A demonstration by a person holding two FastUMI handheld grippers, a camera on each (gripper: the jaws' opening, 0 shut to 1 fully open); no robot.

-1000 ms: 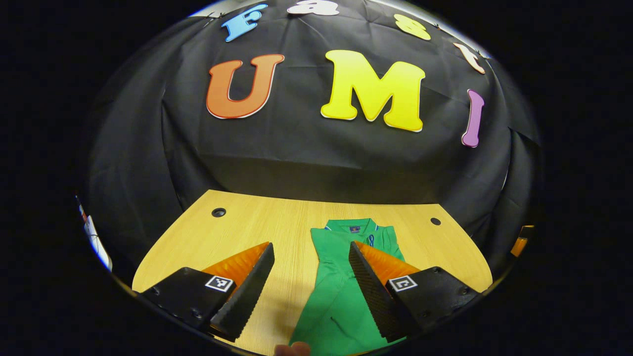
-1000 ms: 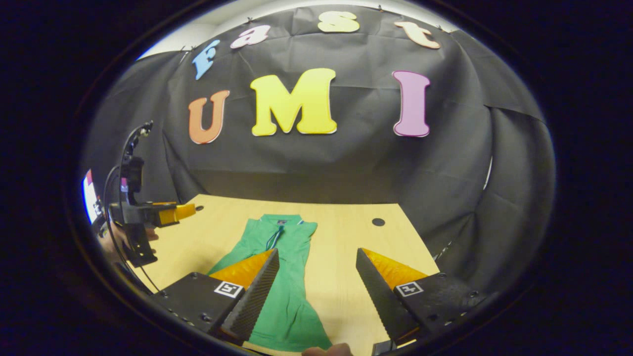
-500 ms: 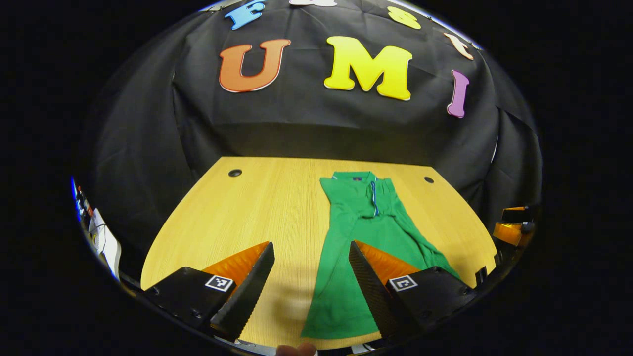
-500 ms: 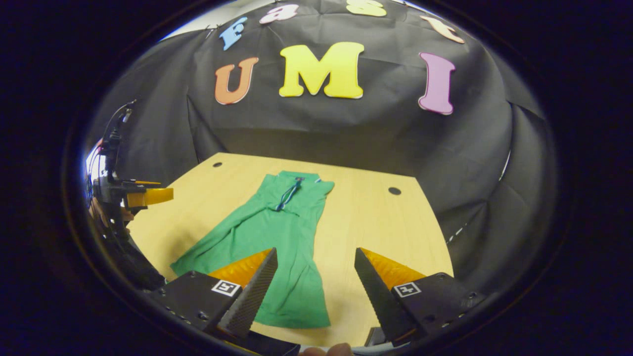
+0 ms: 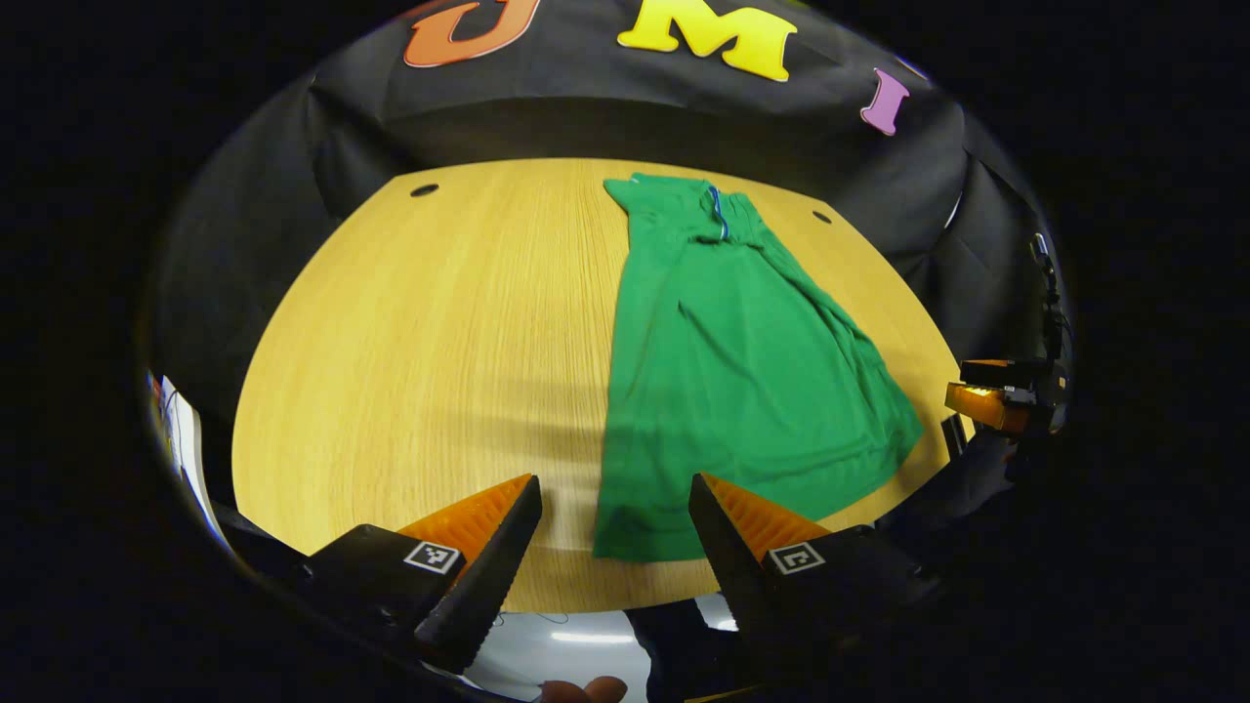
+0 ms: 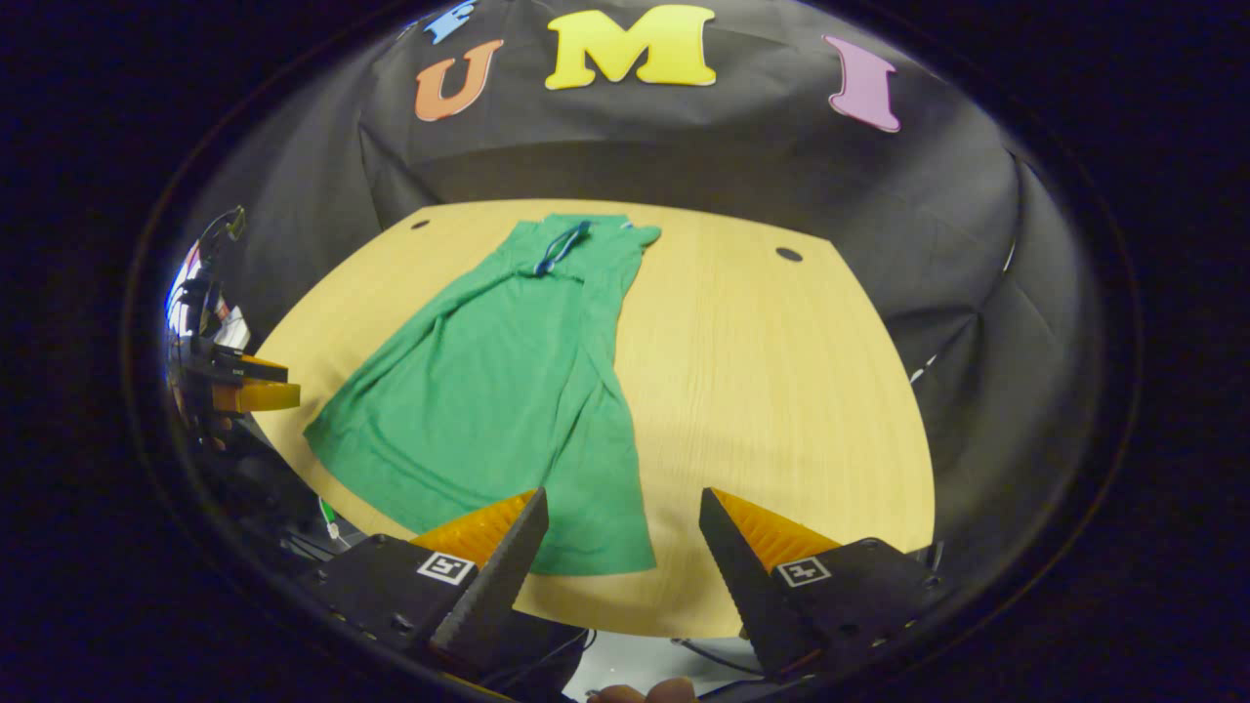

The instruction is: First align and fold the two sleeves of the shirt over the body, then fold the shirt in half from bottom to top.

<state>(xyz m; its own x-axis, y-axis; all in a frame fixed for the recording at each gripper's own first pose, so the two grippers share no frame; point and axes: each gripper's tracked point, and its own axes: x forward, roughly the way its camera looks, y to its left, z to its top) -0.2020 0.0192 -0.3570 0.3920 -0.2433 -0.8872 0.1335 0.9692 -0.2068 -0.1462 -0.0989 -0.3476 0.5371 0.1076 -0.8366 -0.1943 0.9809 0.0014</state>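
Change: both cameras have risen and drawn back since a second ago; far more tabletop now shows, and the near edge has come into sight.
Shirt (image 5: 742, 381): one, green, soft knit with a collar at the far end; lies flat on the table, sleeves folded over the body, hem nearest.
Table (image 5: 420, 351): one, pale wood grain, rounded outline, two dark holes near its far edge.
Left gripper (image 5: 613, 532): jaws apart, ridged inner faces, above the near edge beside the hem's left corner.
Right gripper (image 6: 625, 547): jaws apart, over the hem's right corner.
Cross-views: the left gripper view catches the right gripper at its right rim; the right gripper view catches the left gripper (image 6: 256, 394) at its left rim.
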